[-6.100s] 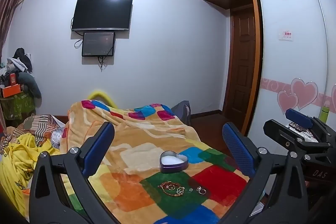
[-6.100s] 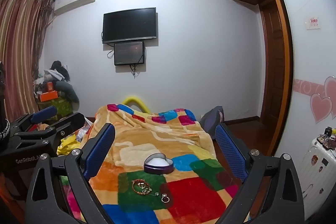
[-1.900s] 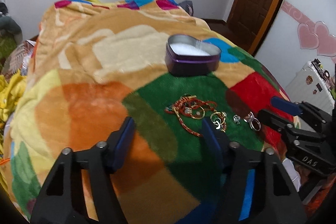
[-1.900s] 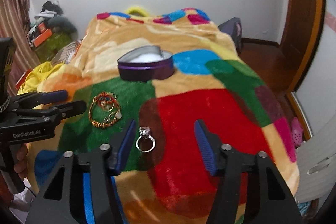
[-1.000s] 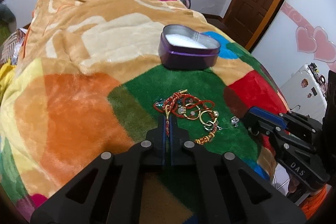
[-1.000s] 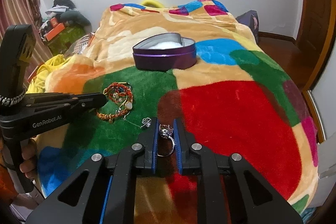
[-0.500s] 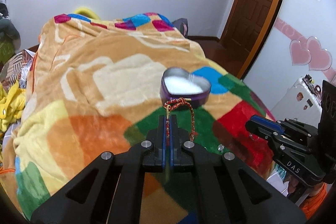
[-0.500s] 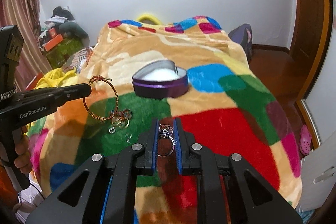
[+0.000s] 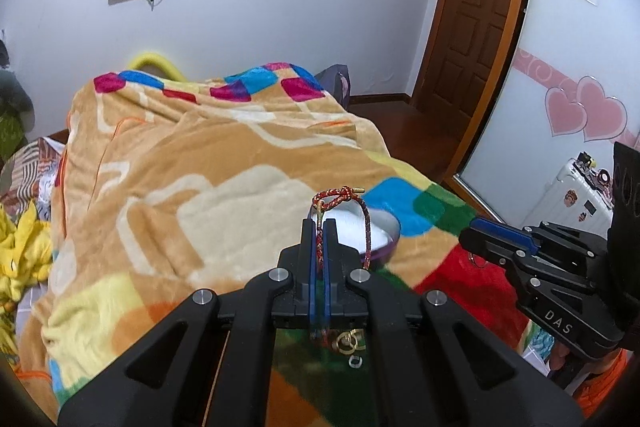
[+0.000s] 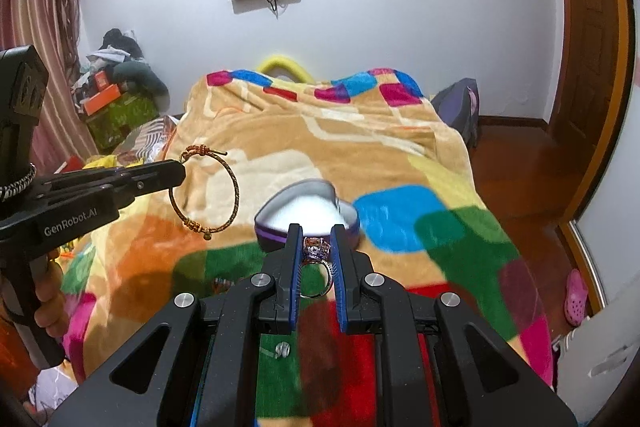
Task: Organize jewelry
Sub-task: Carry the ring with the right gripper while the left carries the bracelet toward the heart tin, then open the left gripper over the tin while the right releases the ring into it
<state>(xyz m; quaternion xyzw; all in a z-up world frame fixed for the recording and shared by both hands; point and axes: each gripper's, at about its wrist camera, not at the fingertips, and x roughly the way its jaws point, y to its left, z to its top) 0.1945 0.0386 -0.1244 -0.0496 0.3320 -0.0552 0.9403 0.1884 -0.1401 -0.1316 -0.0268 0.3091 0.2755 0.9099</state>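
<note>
- The left gripper (image 9: 319, 227) is pinching a red-and-gold braided cord bracelet (image 10: 204, 191) between its pressed-together fingers (image 9: 308, 247); the loop is hanging free in the air, above and to the left of the purple heart-shaped tin with a white lining (image 10: 306, 213).
- The right gripper (image 10: 316, 251) is clamping a silver ring with a purple stone (image 10: 317, 259), the fingers closed against its sides, just in front of the tin's near wall.
- Risk: the bracelet is being held by only a short stretch of cord near its knot, so a quick swing could be letting it slip out or snag on the tin's rim.
- Risk: the ring is a small, hard, round thing; any slackening of the pinch before it is over the lining could be sending it into the plush, multicoloured patchwork blanket (image 10: 400, 155), where it would be hard to spot.
- Both grippers seem to be heading for the same small tin, so they could be knocking together, or nudging the tin on the soft bed.
- Small gold rings (image 9: 347, 341) and a tiny clear stud (image 10: 282, 349) are lying loose on the green patch beneath the grippers.
- Nothing is standing between either piece and the open tin.
</note>
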